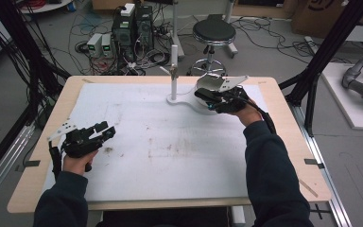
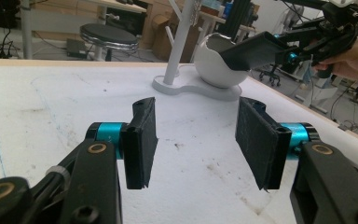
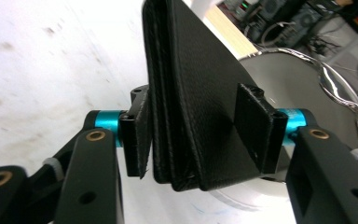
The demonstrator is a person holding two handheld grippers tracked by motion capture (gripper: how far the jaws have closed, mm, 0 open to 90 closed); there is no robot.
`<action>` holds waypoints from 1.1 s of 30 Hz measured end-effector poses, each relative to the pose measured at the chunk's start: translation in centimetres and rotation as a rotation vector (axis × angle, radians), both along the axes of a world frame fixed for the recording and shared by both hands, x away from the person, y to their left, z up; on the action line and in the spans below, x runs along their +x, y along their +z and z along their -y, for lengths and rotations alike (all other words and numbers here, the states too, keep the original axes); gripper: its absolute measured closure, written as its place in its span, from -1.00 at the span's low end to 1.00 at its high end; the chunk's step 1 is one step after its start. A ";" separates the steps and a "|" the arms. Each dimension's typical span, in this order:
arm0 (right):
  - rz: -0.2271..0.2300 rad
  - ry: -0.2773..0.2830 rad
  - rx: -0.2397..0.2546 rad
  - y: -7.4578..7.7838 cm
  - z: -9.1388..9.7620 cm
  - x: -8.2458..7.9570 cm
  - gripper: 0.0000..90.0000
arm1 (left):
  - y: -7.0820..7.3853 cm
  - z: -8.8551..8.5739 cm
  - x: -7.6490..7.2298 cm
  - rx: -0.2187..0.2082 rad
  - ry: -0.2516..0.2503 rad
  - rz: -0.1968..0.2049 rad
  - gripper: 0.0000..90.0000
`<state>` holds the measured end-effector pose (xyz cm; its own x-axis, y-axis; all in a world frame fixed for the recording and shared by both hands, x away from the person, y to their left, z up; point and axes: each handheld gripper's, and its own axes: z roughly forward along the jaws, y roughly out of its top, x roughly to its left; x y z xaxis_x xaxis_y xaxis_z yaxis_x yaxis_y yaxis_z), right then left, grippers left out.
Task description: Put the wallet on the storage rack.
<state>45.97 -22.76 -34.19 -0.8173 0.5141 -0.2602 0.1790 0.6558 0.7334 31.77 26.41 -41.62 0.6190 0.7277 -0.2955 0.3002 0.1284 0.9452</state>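
Surface (image 1: pixel 123 118): white mat, stained, bare at centre. Bowl (image 2: pixel 214 70): white, far right on the stand base (image 2: pixel 186 86) beside its post. Wallet (image 3: pixel 196 107): black, folded, stood between the right tongs (image 3: pixel 200 135) over the bowl rim; jaws wide, only the left pad seems to touch it, so prob. the release step, wallet going into the bowl. Left tongs (image 2: pixel 196 140): near left, half open, nothing between. Next: draw right tongs back w/o dragging the wallet out.
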 end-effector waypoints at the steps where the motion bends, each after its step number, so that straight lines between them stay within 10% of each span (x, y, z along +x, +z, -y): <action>1: -0.004 0.010 0.017 0.1 0.1 0.0 0.04 | 0.0 0.0 0.0 0.001 0.000 0.000 0.07; 11: -0.134 0.034 0.106 -0.2 0.6 0.4 0.03 | 0.0 0.1 0.0 0.003 -0.005 -0.002 0.07; 33: -0.091 -0.006 0.075 0.3 0.5 0.0 -0.14 | 0.0 0.0 0.0 0.000 -0.005 -0.001 0.07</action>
